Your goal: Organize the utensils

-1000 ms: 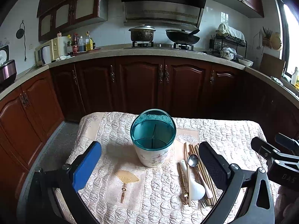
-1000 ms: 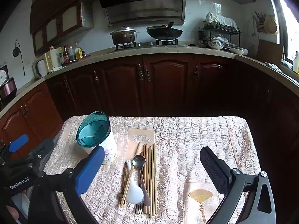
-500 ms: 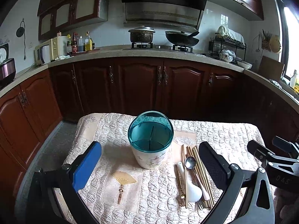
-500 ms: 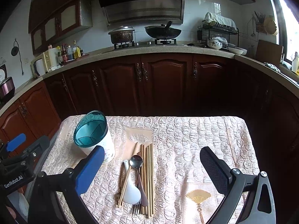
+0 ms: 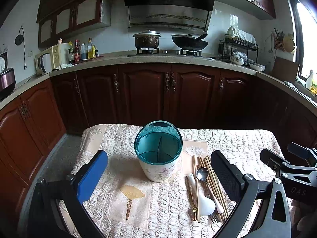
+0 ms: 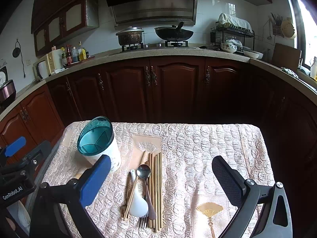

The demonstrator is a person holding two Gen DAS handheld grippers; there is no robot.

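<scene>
Both grippers, left gripper (image 5: 158, 170) and right gripper (image 6: 161, 174), are hanging spread wide, gripping nothing. The utensil holder (image 5: 158, 152) is standing upright on the quilted tablecloth (image 6: 198, 144); beside it the utensils (image 6: 146, 190) are lying piled (overlapping, so uncountable), the fork (image 6: 143, 221) showing only its tines.

Between the fingers, a quilted cloth (image 6: 198, 142) is covering the surface, looking matt and puckered. A glossy metal spoon (image 6: 144, 171) is shining beside smooth wooden chopsticks (image 6: 156, 178), near the translucent plastic-rimmed holder (image 5: 158, 150).

Daylit kitchen, strong fisheye bend

Glare blows out the bright window (image 5: 306, 45) at right; dark wooden cabinets (image 6: 174, 91) sit dim; corners vignette black; the curved stone surface (image 5: 178, 59) stays sharp.
</scene>
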